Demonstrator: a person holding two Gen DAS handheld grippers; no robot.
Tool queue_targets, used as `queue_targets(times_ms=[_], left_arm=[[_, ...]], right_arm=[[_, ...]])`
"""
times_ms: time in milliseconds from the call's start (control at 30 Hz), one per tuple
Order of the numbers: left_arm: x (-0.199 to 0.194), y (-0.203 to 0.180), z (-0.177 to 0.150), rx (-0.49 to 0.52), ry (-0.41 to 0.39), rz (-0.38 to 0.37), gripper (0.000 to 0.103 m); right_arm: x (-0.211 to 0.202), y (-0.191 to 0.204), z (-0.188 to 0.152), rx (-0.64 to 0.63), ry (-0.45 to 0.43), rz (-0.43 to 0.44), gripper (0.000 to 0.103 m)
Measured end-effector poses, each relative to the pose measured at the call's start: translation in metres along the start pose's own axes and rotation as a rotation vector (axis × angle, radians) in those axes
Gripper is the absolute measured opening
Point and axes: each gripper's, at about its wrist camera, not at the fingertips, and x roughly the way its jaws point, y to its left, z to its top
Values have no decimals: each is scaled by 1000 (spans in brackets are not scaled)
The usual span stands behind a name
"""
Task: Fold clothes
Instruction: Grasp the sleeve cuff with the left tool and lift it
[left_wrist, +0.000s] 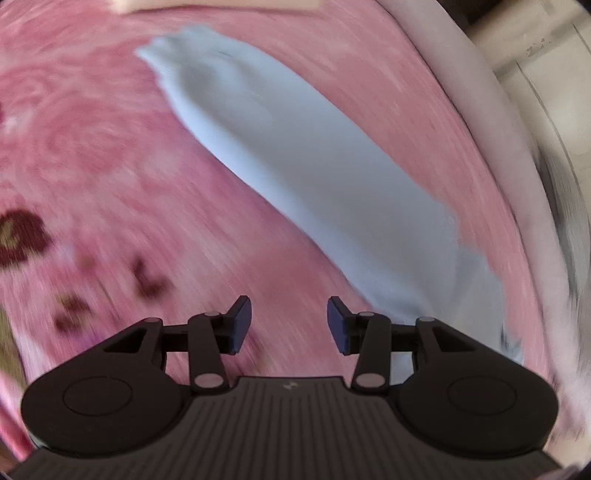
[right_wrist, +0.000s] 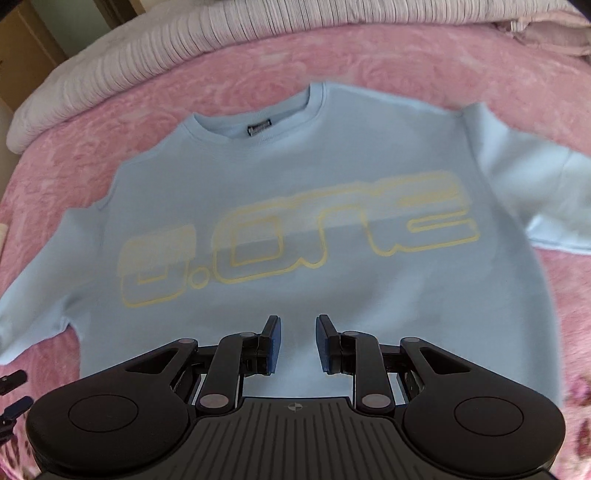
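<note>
A light blue sweatshirt (right_wrist: 295, 177) with yellow outlined lettering lies front up on a pink blanket (right_wrist: 369, 66), its collar at the far side. My right gripper (right_wrist: 298, 339) hovers over the lower front of it, open, with nothing between the pads. One sleeve (left_wrist: 295, 155) stretches diagonally across the blurred left wrist view, cuff at the far end. My left gripper (left_wrist: 290, 321) is open over bare blanket just left of the sleeve's near end, holding nothing. Two dark fingertips (right_wrist: 14, 377) of the other gripper show at the left edge of the right wrist view.
A white quilted duvet (right_wrist: 184, 48) is bunched along the far side of the bed. The pink blanket (left_wrist: 110, 147) carries dark red flower prints (left_wrist: 18, 236) at the left. A pale bed edge (left_wrist: 480, 110) curves at the right, with light furniture (left_wrist: 546, 92) beyond.
</note>
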Motion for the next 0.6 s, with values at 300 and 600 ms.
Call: queue_targets(times_ms=[300, 600], left_arm=[[10, 71, 63, -369, -207, -84, 40], [19, 52, 77, -232, -272, -15, 6]], right_arm=[[24, 3, -8, -1, 64, -13, 26], [17, -10, -4, 18, 52, -50, 31]])
